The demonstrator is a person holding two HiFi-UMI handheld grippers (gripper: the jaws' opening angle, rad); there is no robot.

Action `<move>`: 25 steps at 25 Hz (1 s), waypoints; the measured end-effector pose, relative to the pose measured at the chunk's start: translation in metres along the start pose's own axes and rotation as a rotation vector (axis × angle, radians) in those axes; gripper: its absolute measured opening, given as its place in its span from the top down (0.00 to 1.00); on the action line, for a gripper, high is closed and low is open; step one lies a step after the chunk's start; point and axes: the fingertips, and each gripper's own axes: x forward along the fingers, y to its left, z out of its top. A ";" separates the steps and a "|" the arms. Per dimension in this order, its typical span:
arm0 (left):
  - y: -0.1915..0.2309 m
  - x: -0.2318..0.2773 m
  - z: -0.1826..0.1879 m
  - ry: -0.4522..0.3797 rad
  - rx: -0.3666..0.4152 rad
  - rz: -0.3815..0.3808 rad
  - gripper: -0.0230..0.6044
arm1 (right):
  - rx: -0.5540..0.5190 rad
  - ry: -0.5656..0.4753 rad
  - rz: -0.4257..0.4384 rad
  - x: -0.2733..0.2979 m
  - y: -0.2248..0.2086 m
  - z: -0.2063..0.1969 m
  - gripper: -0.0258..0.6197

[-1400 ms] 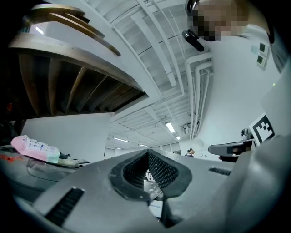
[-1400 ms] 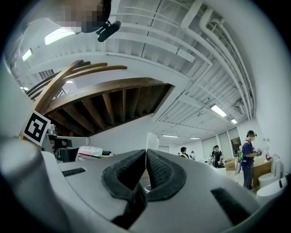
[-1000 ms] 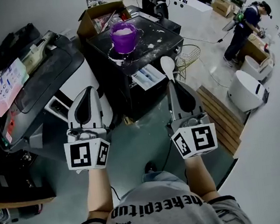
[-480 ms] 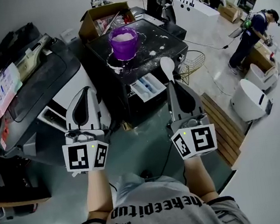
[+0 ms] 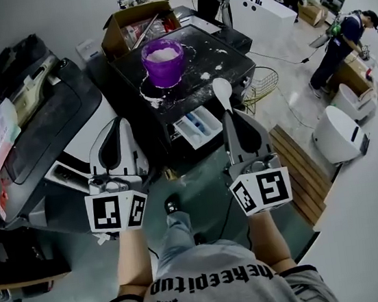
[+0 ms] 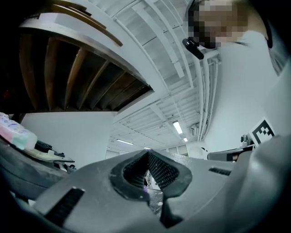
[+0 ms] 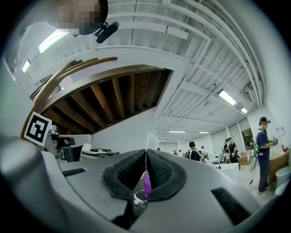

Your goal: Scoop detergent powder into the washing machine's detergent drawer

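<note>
Head view, looking steeply down: we see the right gripper (image 5: pixel 230 115) with its jaws clamped on the handle of a white spoon (image 5: pixel 222 88). The spoon's long axis runs straight up the frame, its bowl leading toward the black washing machine (image 5: pixel 226 57). The right gripper view confirms the grip, with the thin white handle (image 7: pixel 149 142) rising from between pads pressed shut.

The purple tub (image 5: pixel 163 66), heaped with white detergent powder (image 5: pixel 160 54), stands on the machine's top, up and to the left of the spoon bowl and well apart from it. The detergent drawer (image 5: pixel 198 126) is pulled open from the machine's front. It lies just left of the spoon, lower in the frame than the bowl, between the two grippers and closer to the right one.

The left gripper (image 5: pixel 117 124) hangs at centre left with its jaws closed together and, as far as we can make out in its own view, nothing held (image 6: pixel 146 157). We judge the scoop comes next: the spoon must travel up and left to the tub, then back down to the drawer, and the right gripper is the nearer to both
</note>
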 end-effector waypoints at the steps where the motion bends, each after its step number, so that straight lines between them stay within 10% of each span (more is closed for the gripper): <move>1: 0.004 0.008 -0.004 0.001 0.000 -0.002 0.96 | -0.001 0.001 -0.004 0.007 -0.003 -0.003 0.95; 25: 0.106 0.195 -0.070 0.027 -0.008 -0.114 0.96 | 0.033 0.030 -0.053 0.210 -0.052 -0.050 0.95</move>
